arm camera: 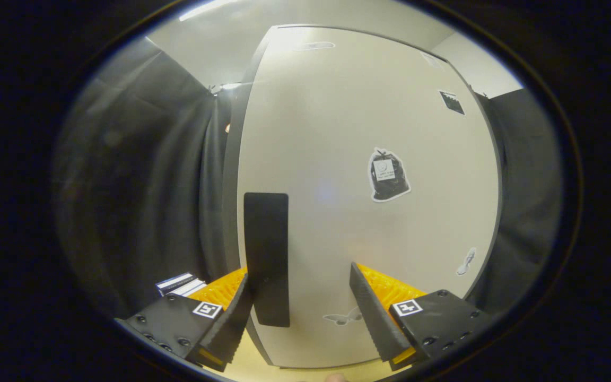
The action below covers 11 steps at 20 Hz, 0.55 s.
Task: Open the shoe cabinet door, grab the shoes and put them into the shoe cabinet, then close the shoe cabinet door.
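The shoe cabinet door [337, 132], a pale cream panel, stands close in front of me. A black vertical handle [267, 254] runs down near its left edge. My gripper [299, 271] is open, and the handle lies between the fingers, right against the left finger [234, 318]. The right finger [372, 313] stands well apart from the handle, over bare door panel. Nothing is pinched. A dark strip [231, 185] runs along the door's left edge; I cannot tell whether the door is ajar.
Black curtain [151, 185] hangs to the left of the cabinet and more to its right. A small blue and white box [178, 284] lies low at the left, beyond the left finger. Stickers dot the door, among them a black bag [387, 175] and a butterfly [343, 317].
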Motion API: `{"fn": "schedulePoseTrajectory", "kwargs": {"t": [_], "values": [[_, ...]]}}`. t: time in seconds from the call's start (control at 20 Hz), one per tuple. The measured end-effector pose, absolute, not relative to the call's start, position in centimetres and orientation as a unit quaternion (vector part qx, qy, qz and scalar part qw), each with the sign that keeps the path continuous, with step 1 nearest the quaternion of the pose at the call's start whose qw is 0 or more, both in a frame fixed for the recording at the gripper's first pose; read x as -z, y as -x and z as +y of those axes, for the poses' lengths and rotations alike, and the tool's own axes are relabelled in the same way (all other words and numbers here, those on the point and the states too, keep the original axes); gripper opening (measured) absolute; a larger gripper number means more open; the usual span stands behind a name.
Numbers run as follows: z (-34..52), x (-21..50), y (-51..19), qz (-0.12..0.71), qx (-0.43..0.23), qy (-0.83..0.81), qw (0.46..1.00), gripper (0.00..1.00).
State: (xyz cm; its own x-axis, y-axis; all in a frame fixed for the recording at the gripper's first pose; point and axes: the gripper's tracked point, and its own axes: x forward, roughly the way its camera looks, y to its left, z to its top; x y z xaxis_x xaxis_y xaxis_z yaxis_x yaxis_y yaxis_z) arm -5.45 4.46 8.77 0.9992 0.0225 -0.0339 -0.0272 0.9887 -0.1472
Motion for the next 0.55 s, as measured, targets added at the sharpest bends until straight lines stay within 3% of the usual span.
{"fn": "schedulePoseTrajectory", "kwargs": {"t": [0.55], "values": [[4.8,-7.78,6.09,0.027,-0.019,0.087,0.996,1.0]]}}
